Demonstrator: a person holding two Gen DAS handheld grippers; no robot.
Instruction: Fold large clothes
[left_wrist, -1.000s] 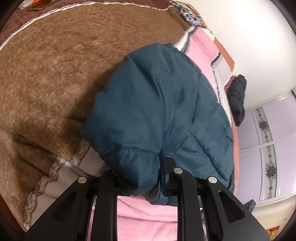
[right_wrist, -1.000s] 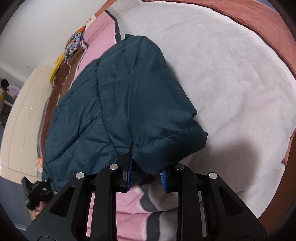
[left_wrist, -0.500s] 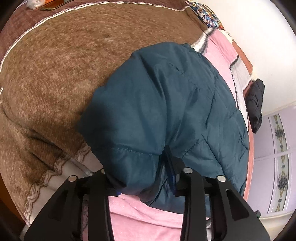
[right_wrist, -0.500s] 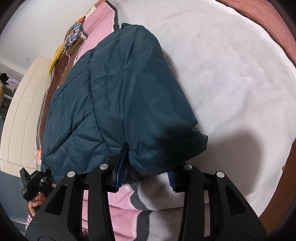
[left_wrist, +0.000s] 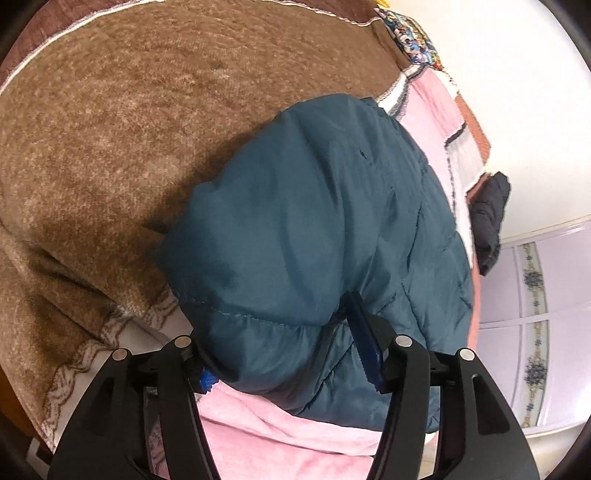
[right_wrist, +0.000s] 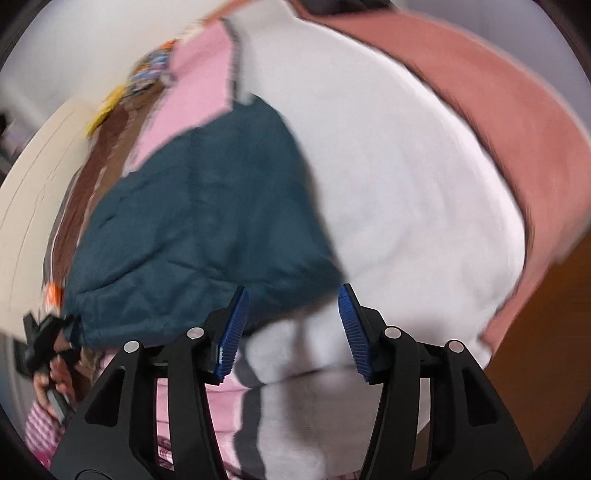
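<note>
A dark teal padded jacket (left_wrist: 321, 229) lies folded on the bed; it also shows in the right wrist view (right_wrist: 199, 221). My left gripper (left_wrist: 288, 354) is open wide, its jaws standing either side of the jacket's near hem, which bulges between them. My right gripper (right_wrist: 291, 328) is open and empty, pulled back from the jacket's near corner, with the grey-white blanket between its blue pads (right_wrist: 352, 328). The right wrist view is motion-blurred.
The bed is covered by a brown fleece blanket (left_wrist: 110, 129), a pink patch (left_wrist: 280, 435) and a grey-white patch (right_wrist: 406, 184). A black garment (left_wrist: 491, 218) lies at the far edge by a lilac wardrobe (left_wrist: 546, 314). The left gripper and hand (right_wrist: 44, 350) show at left.
Both grippers have opened and let go of the jacket's hem. The right gripper has drawn back from the jacket; the left stays around the hem.
</note>
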